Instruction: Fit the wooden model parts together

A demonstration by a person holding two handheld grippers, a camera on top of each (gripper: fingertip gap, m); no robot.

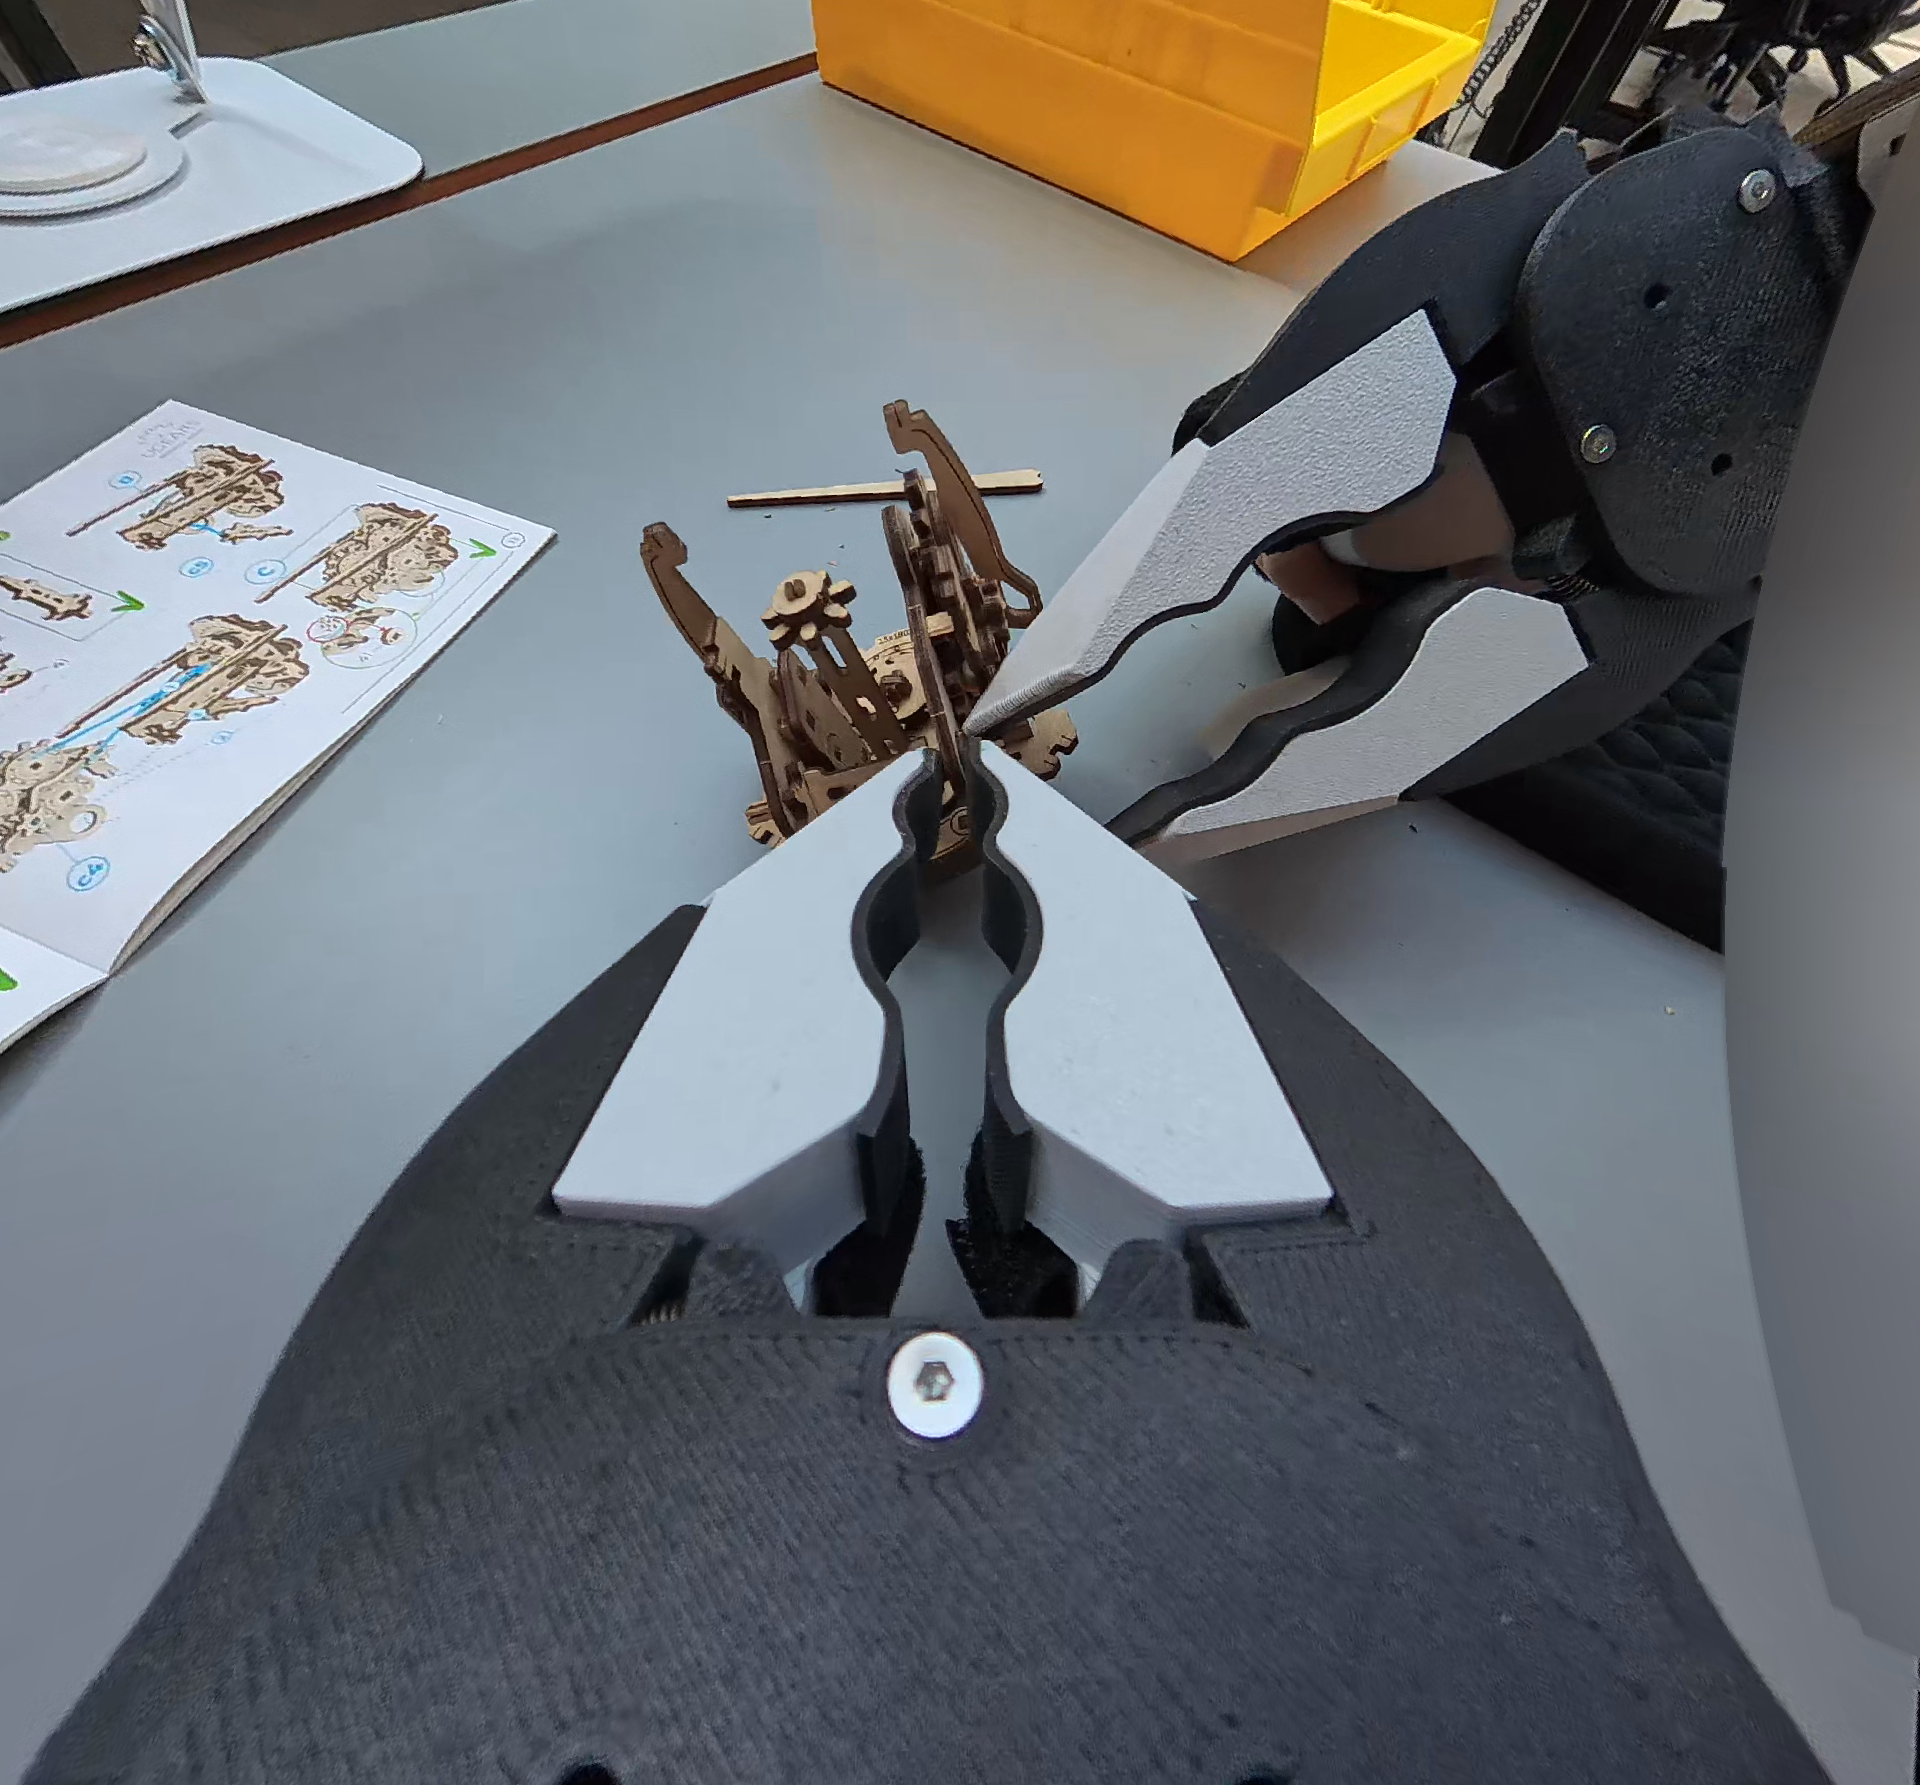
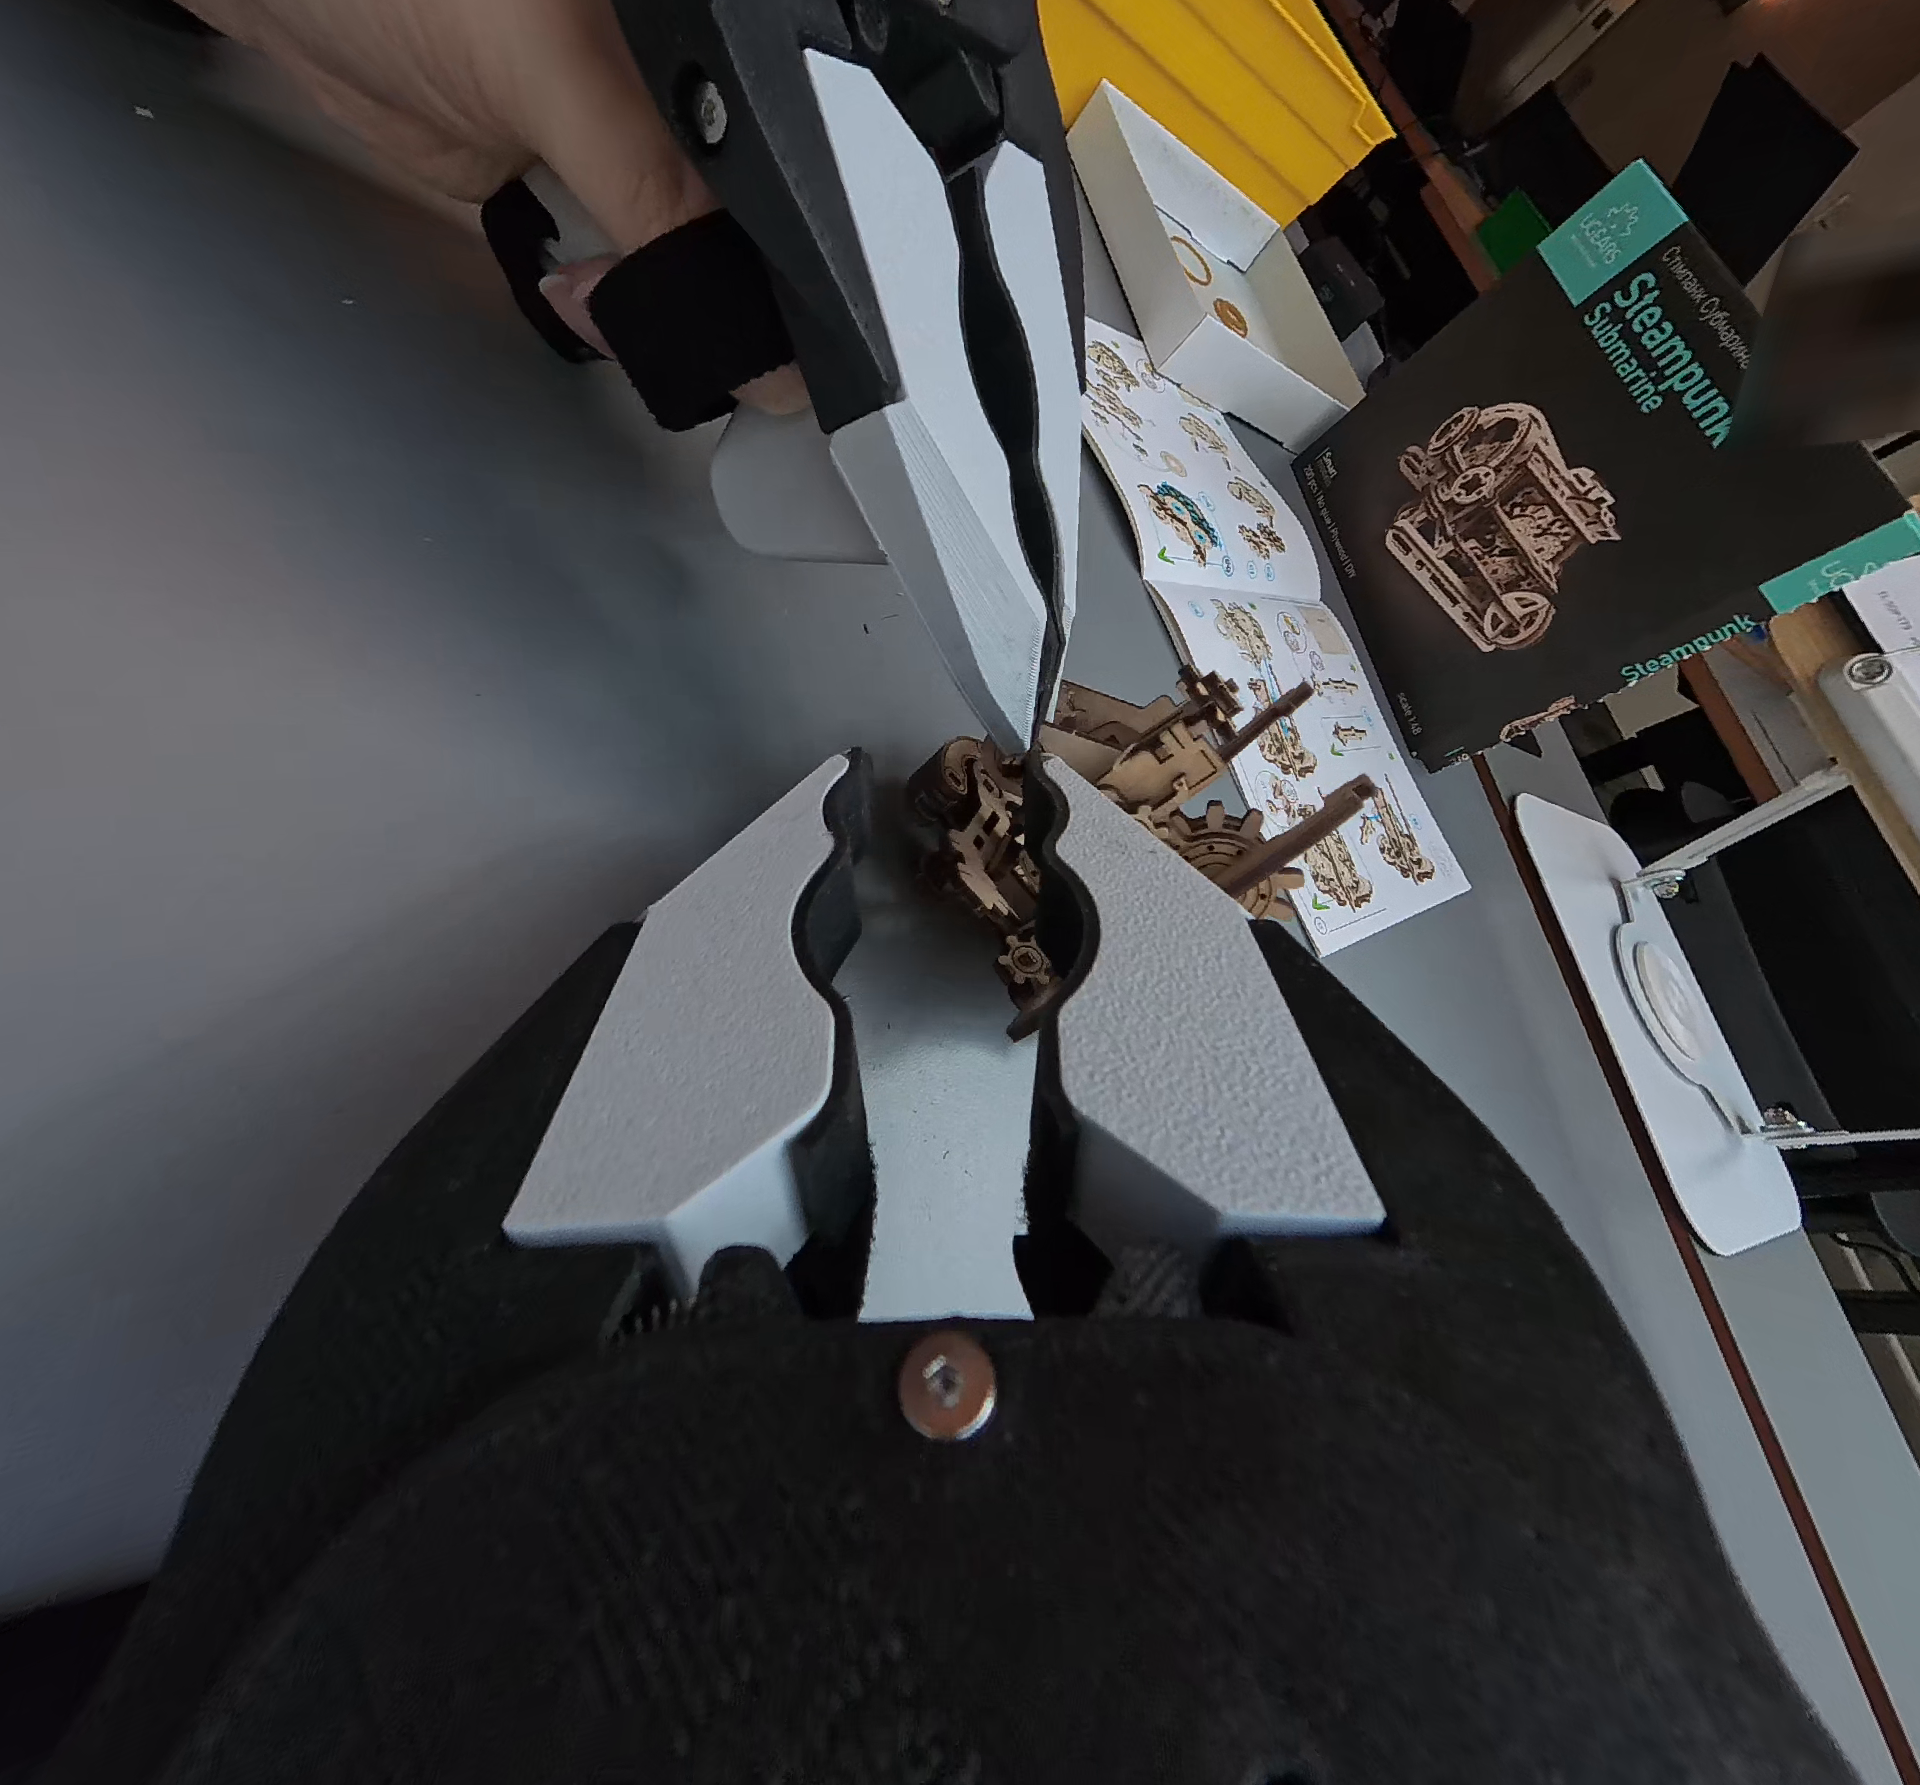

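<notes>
The left gripper (image 1: 951,764) is squeezed almost shut. Its two fingers pinch a thin round wooden plate that is part of the wooden model (image 1: 852,665). The model sits on the grey counter (image 1: 468,1060), right in front of this gripper. It is brown and has little gears and two curved arms that stick up.

The right gripper (image 2: 940,785) is open, with a gap between its fingers. Part of the model sits in that gap, against one finger. From the left wrist view, this gripper comes in from the right side, and the tip of its upper finger touches the model near the plate. A person's hand (image 2: 436,73) holds the left gripper.

A thin wooden stick (image 1: 883,490) lies flat on the counter just behind the model. An open instruction booklet (image 1: 208,655) lies nearby. Farther back stands a yellow bin (image 1: 1143,73). A dark model box (image 2: 1579,509) and a small white box (image 2: 1216,281) are beyond the booklet.
</notes>
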